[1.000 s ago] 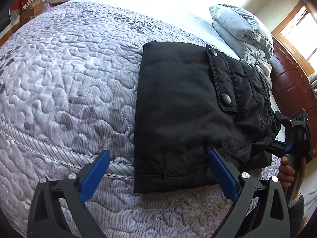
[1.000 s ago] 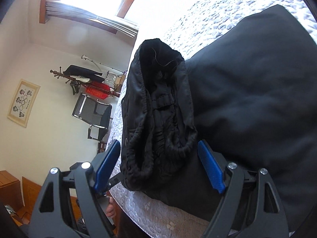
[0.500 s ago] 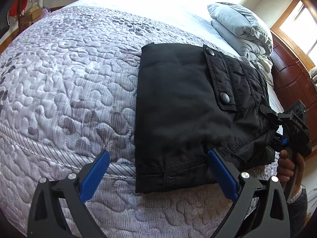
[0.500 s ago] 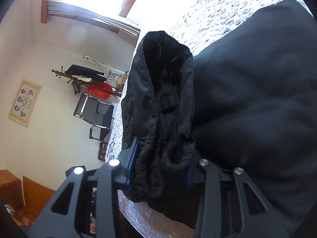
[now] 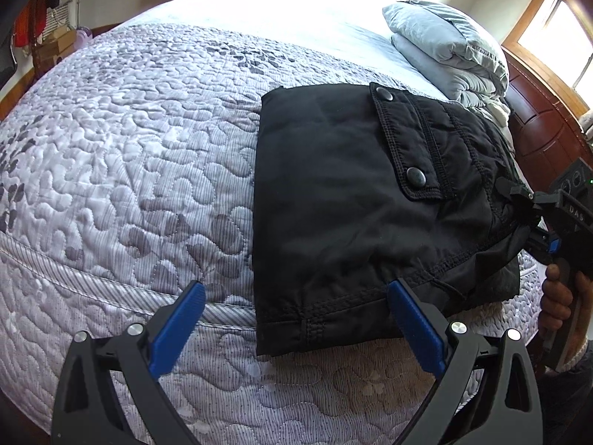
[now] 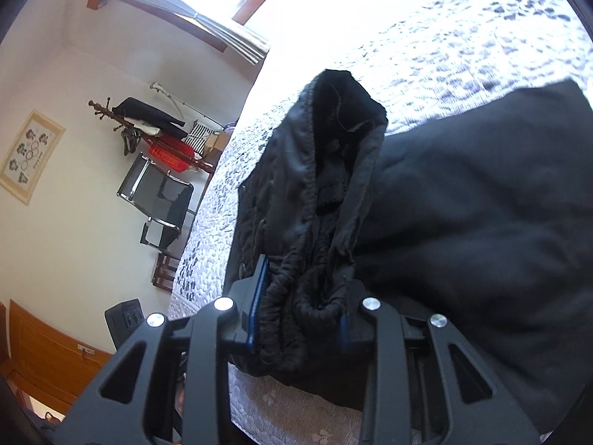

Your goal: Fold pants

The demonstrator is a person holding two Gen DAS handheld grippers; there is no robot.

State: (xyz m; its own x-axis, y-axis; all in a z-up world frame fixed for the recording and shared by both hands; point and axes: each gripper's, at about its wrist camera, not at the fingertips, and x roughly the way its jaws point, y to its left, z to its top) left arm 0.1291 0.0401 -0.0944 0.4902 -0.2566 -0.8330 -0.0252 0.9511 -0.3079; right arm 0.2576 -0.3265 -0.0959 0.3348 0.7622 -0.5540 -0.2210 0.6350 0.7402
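The black pants [image 5: 352, 200] lie folded into a thick rectangle on the quilted bed [image 5: 129, 141], with a snap pocket flap on top. My left gripper [image 5: 296, 319] is open and empty, just in front of the pants' near hem. My right gripper [image 6: 300, 322] is shut on the gathered elastic waistband [image 6: 296, 296] at the right end of the bundle. The same gripper shows in the left wrist view [image 5: 533, 207], held by a hand at the bed's right edge.
Folded grey bedding [image 5: 448, 48] is stacked at the far right of the bed. A dark wooden headboard [image 5: 545, 133] stands behind it. In the right wrist view a coat rack [image 6: 148, 129] and a black chair [image 6: 159, 204] stand by the wall.
My right gripper has closed on the waistband, which it only straddled a second ago. My left gripper stays open in place.
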